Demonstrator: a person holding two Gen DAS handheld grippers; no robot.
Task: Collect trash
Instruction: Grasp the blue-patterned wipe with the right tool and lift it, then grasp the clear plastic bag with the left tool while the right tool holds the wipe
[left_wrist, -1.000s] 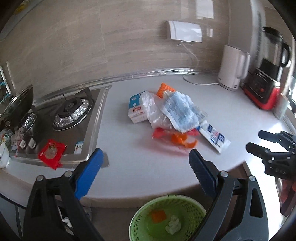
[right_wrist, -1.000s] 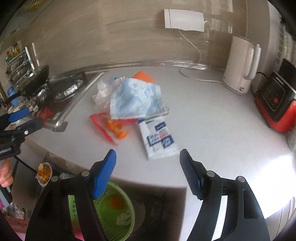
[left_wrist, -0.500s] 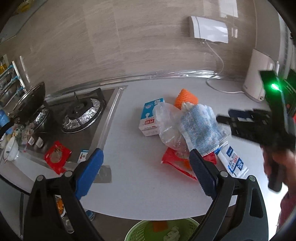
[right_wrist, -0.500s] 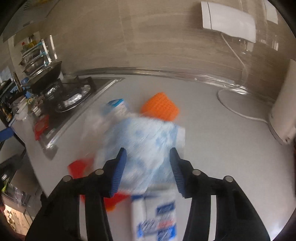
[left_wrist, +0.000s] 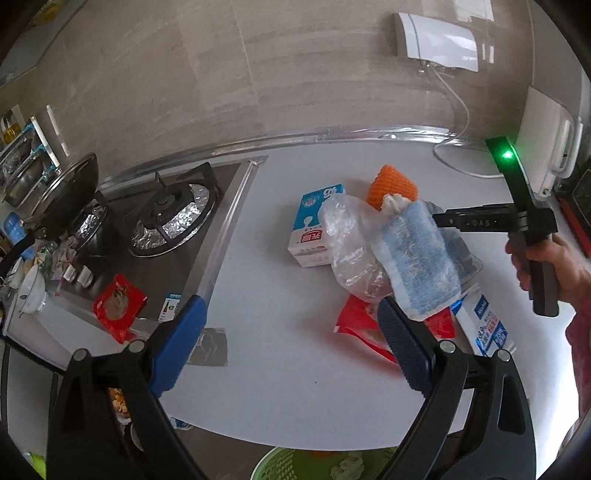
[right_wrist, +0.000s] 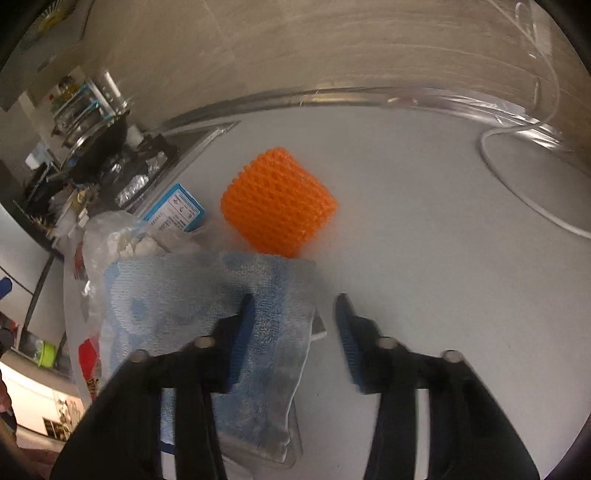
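Observation:
A trash pile lies mid-counter: a milk carton, a clear plastic bag, a blue cloth in a clear pack, an orange foam net, a red wrapper and a white-blue packet. My left gripper is open, hovering in front of the pile with nothing in it. My right gripper sits low over the blue cloth pack. Its jaws are closing, the pack's right edge lies between them, and a gap remains at the right pad. The foam net lies just beyond.
A gas hob with a lidded wok and a red wrapper is on the left. A white kettle and its cable stand at the back right. A green basket sits below the counter edge.
The right gripper swept in from the counter's front edge to just above the blue cloth pack, and its jaws narrowed. The left gripper edged closer to the counter; the basket slid nearly out of view.

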